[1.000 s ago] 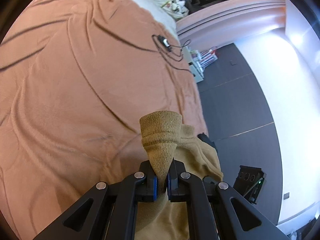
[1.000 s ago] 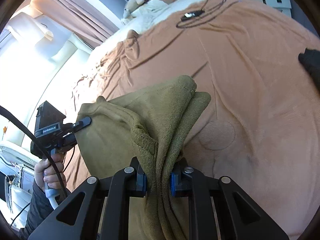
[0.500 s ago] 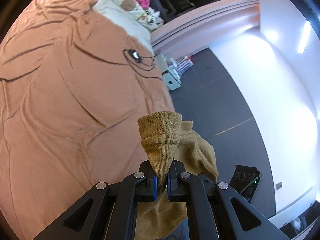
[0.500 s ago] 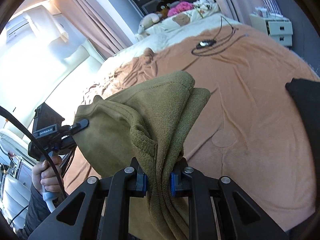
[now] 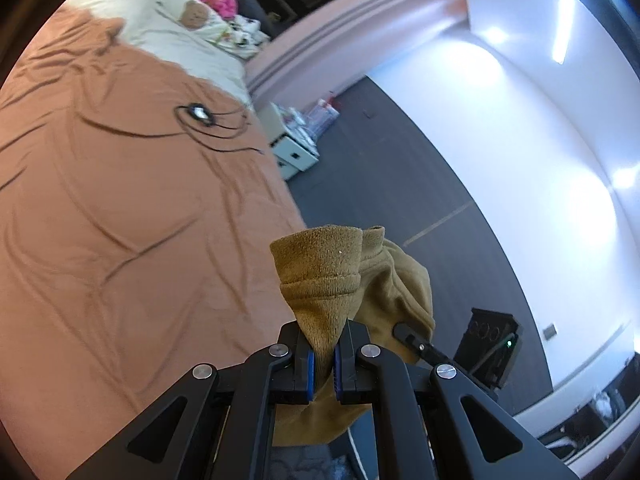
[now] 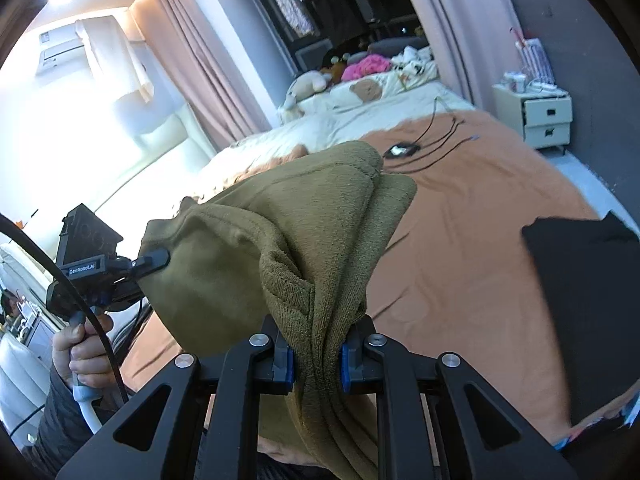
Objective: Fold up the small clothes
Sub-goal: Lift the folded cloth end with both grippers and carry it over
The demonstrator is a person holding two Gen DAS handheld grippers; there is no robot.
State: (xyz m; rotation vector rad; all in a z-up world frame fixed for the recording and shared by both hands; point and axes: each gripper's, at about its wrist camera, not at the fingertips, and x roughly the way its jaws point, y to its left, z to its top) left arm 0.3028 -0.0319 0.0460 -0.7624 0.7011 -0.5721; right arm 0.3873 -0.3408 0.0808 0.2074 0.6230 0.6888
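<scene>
Olive knit garment, held in the air above the bed between both tools. It appears soft, light and limp: thick fleecy cloth that bunches at each grip and sags between, unlikely to slip or be damaged. Hemmed, ribbed edges make the best holds, being doubled and firm. The right gripper is clamped on a gathered wad of several layers; the left gripper, seen at 9 o'clock in the right wrist view, is pinched tight on a cuff-like hem. Rust-brown bedspread lies beneath; a black garment rests at 3 o'clock, a coiled cable at 12 o'clock.
</scene>
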